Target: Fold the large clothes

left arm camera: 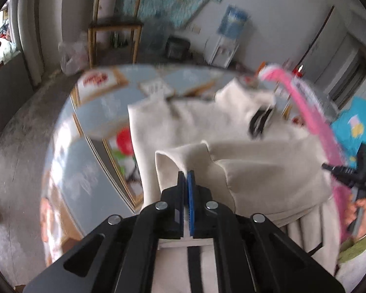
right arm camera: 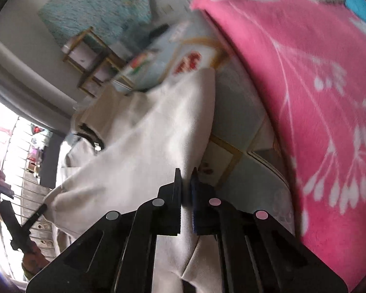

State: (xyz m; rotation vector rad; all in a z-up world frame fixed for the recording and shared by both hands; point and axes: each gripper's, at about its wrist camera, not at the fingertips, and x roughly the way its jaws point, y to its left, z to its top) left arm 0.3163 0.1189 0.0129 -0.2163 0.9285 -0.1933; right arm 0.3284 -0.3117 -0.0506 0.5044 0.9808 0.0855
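A large cream garment (left arm camera: 231,127) with black trim lies across a round table covered in a light blue printed sheet (left arm camera: 97,112). My left gripper (left arm camera: 186,172) is shut on a raised fold of it near the front edge. In the right wrist view the same cream garment (right arm camera: 153,127) stretches away, lifted, and my right gripper (right arm camera: 186,171) is shut with the cloth running between its fingers. The right gripper (left arm camera: 327,166) shows at the garment's right edge in the left wrist view. The left gripper (right arm camera: 44,207) pinches a far corner in the right wrist view.
A pink blanket with a white flower print (right arm camera: 305,85) lies on the table beside the garment, its edge (left arm camera: 305,102) just right of it. A turquoise cloth (left arm camera: 353,127) sits beyond. A wooden shelf (left arm camera: 114,24) and a water dispenser (left arm camera: 227,39) stand by the wall.
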